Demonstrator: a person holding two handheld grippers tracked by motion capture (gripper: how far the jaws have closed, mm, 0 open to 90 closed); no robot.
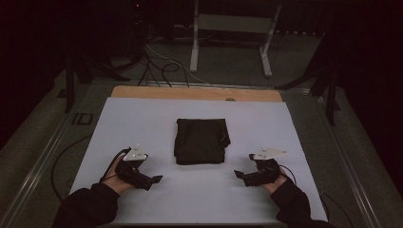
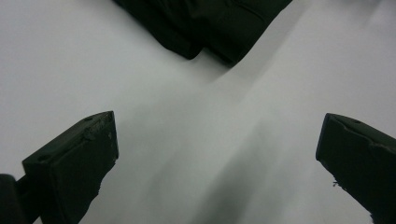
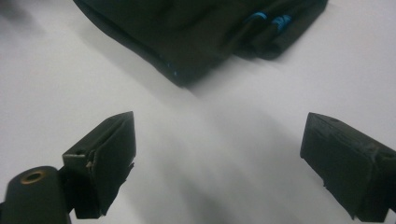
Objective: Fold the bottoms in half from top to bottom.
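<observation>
Lying folded on one white sheet (image 1: 142, 123), one black garment (image 1: 201, 140), flanked by two grippers, left gripper (image 1: 151, 181) and right gripper (image 1: 240, 176), jaws held spread, nothing gripped.

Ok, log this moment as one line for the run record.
folded black garment: flat, mid white sheet | left gripper: open, short of it | right gripper: open, short of it | nothing held
</observation>
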